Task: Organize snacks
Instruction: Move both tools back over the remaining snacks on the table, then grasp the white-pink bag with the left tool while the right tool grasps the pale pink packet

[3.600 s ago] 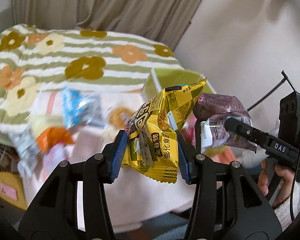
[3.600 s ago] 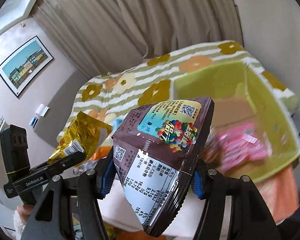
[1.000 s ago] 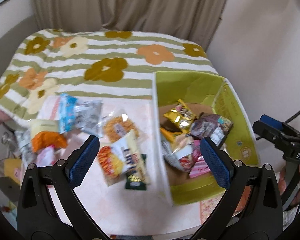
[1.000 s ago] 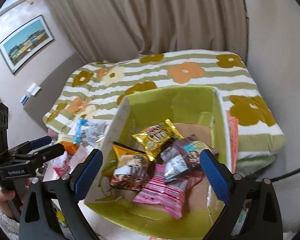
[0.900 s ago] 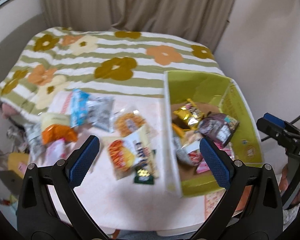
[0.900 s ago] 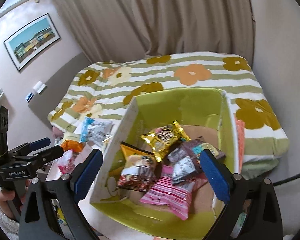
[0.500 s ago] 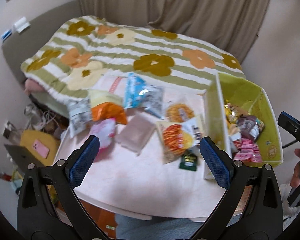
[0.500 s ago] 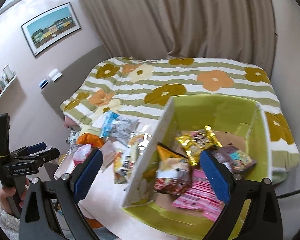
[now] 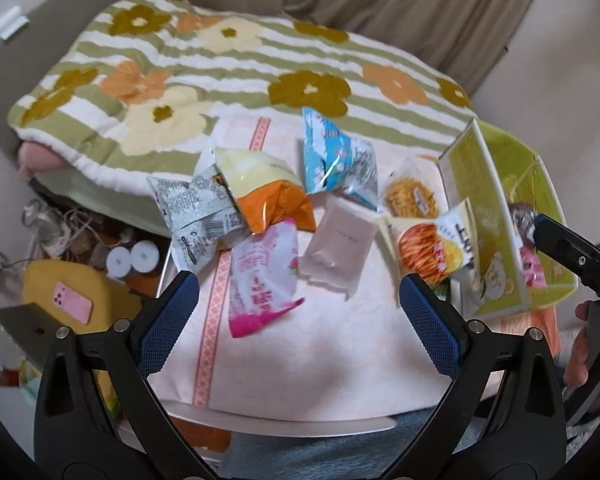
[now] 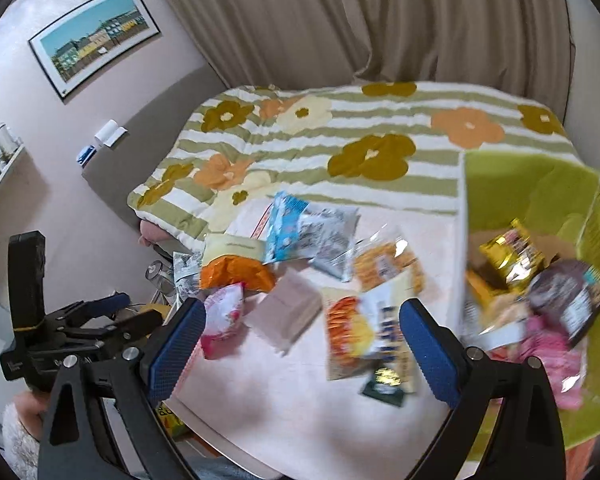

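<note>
Jaws of both grippers spread wide, empty, above scattered snack packets (image 9: 268, 276) beside the green box (image 10: 540, 184).

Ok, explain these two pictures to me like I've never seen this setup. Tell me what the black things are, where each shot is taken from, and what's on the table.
There is no robot here. A person holds a hand tool with a two-finger claw in each hand, and a small wide-angle camera on each tool looks out along its fingers. One picture comes from the left claw, the other from the right claw. The black arms with blue pads at the bottom of each picture are that tool's own fingers. Both claws are open and hold nothing.

Below them is a table with a pale pink cloth, strewn with snack bags: a pink bag, an orange bag and a blue bag, among others. On its right stands a green box that already holds several bags. Behind is a bed with a flowered blanket.
</note>
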Demonstrator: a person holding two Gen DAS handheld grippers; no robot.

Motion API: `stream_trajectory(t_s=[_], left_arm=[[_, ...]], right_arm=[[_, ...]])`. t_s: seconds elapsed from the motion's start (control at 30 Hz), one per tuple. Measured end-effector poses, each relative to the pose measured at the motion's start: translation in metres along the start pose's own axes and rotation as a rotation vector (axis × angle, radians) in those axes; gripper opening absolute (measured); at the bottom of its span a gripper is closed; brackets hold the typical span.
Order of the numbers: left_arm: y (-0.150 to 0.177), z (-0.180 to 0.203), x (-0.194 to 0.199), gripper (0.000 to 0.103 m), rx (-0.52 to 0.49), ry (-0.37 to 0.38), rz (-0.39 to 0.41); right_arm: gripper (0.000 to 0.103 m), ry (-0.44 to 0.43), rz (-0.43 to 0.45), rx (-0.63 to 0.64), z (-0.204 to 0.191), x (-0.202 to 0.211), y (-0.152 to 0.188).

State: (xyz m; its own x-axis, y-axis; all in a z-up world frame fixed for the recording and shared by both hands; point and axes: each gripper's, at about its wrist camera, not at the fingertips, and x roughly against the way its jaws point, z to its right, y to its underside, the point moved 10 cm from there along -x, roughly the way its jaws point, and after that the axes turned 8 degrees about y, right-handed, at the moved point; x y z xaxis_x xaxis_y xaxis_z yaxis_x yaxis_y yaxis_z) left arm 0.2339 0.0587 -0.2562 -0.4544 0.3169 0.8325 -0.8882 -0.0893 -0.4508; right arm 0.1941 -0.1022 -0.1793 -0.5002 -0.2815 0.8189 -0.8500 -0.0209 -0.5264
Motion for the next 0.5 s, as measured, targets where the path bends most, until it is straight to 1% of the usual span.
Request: stream_trajectory(t_s=[0.13, 0.27, 0.37, 0.43, 0.5], left_arm=[[0.005, -0.013, -0.017, 0.1, -0.046, 0.031, -0.051], [0.012, -0.027, -0.039, 0.1, -0.065, 0.066, -0.071], [0.019, -0.033, -0.061, 0.1, -0.078, 0.088, -0.091], [0.024, -0.037, -0.075, 0.099, -0.087, 0.091, -0.105], [0.029, -0.039, -0.085, 0.094, -0.083, 0.105, -0.123]], right_arm=[[0.097, 0.025, -0.039, -0.075, -0.018, -0.028, 0.01], [0.097, 0.076, -0.087, -0.168, -0.024, -0.063, 0.023], [0.097, 0.102, -0.116, -0.208, -0.027, -0.086, 0.033], [0.097, 0.097, -0.139, -0.234, -0.03, -0.097, 0.039], [0.097, 0.083, -0.165, -0.255, -0.034, -0.107, 0.043]])
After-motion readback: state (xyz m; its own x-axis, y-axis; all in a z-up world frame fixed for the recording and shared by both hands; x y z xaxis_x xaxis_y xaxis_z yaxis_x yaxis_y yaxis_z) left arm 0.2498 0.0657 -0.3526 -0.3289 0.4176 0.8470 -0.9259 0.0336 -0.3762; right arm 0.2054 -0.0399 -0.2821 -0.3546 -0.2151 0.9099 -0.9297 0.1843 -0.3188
